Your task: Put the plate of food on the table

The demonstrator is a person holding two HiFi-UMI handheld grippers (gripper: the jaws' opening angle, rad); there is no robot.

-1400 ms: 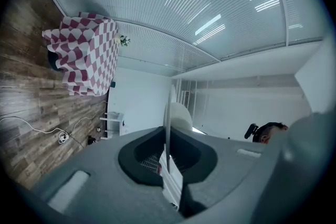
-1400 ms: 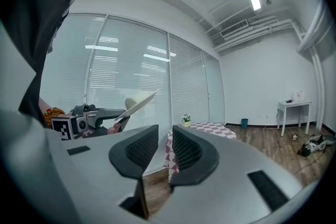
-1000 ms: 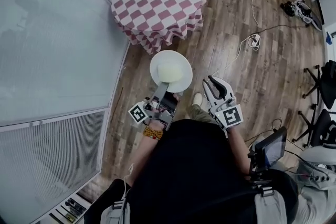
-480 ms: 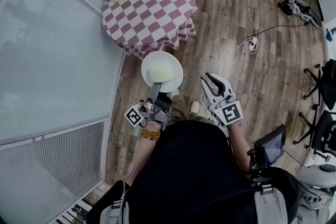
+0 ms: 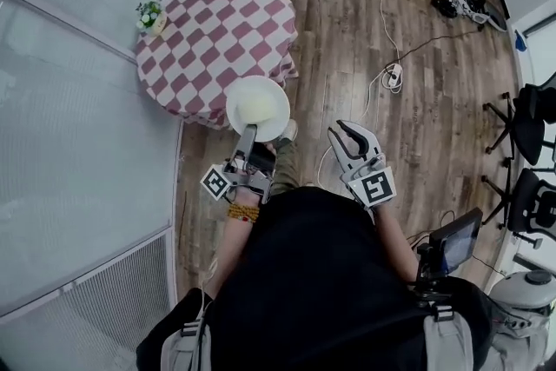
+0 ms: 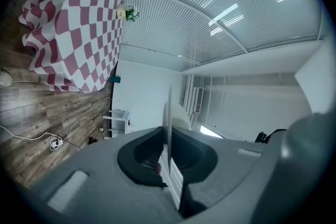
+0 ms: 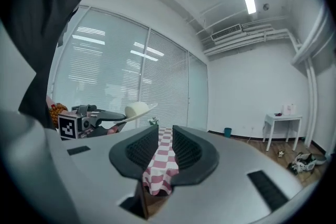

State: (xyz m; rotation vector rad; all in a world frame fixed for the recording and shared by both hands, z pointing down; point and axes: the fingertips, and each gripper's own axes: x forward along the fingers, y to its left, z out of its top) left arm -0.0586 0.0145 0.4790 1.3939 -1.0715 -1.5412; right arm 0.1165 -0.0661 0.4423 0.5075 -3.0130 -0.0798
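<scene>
While the left gripper [image 5: 248, 135] carries the plate [image 5: 261, 91], its jaws pinch the rim on the side away from the bench [image 5: 208, 30]. The plate bears 1 pale mound of food [image 5: 254, 110] and hangs about level in the air at the bench's near edge, not resting on the red-and-white checked cloth. A small plant [image 5: 149, 13] stands at the bench's far corner. The right gripper [image 5: 346, 135] hovers off the bench's near side, above the wooden floor [image 5: 347, 30], its jaws a narrow gap apart with nothing between them.
</scene>
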